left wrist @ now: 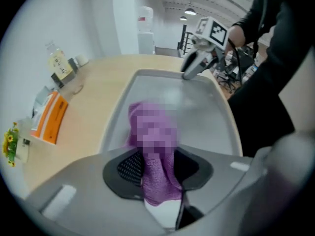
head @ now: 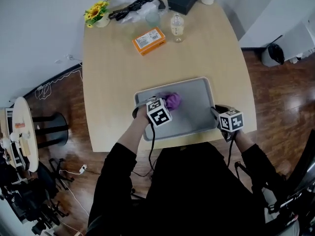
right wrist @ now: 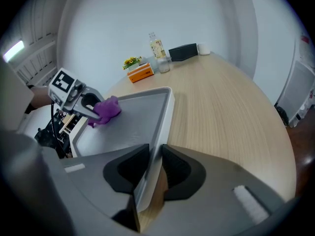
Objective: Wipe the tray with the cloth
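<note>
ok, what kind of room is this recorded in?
Probably an office or meeting room. There's a rounded wooden table against plain white walls, what looks like a water dispenser under ceiling lights in the open space behind, and loose cables on a wood floor.

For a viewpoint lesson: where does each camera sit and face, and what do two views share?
Head view: on the head, facing down at the tray; sleeves show.
Left gripper view: on the left gripper, jaws shut on purple cloth, facing the right gripper.
Right gripper view: on that gripper, jaws clamping the tray rim, facing the left.
Shared: tray, cloth.
</note>
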`<state>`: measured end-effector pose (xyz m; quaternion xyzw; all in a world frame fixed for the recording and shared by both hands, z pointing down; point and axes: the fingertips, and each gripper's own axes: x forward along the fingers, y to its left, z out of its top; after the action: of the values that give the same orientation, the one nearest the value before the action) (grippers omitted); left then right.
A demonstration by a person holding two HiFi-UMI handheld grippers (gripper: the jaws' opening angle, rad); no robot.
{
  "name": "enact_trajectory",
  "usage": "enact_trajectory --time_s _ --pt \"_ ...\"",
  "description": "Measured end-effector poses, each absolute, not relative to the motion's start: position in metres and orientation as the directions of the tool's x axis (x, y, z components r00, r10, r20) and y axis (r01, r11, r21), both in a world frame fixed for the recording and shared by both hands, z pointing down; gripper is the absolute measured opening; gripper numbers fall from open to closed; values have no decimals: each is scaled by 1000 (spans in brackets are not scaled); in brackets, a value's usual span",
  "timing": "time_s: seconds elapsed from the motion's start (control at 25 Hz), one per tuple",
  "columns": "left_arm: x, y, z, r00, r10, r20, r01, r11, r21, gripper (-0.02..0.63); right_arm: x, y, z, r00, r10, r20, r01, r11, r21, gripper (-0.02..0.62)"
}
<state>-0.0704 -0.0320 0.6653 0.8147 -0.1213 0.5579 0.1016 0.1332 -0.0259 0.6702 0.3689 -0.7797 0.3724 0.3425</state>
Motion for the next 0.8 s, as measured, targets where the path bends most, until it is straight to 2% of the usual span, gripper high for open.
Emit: enact_trajectory --time_s 0.16,0.44,0.8 --pt "-101 -75 667 291 -174 941 -349 -935 -65 124 130 -26 672 -497 -331 802 -832 445 -332 87" --pt "-107 -77 667 292 -174 941 -338 -938 -68 124 127 -27 673 -496 -346 797 -837 436 -332 87" --pt "-102 84 671 405 31 914 -273 -950 153 126 129 -27 673 -490 -364 792 -844 425 -327 86"
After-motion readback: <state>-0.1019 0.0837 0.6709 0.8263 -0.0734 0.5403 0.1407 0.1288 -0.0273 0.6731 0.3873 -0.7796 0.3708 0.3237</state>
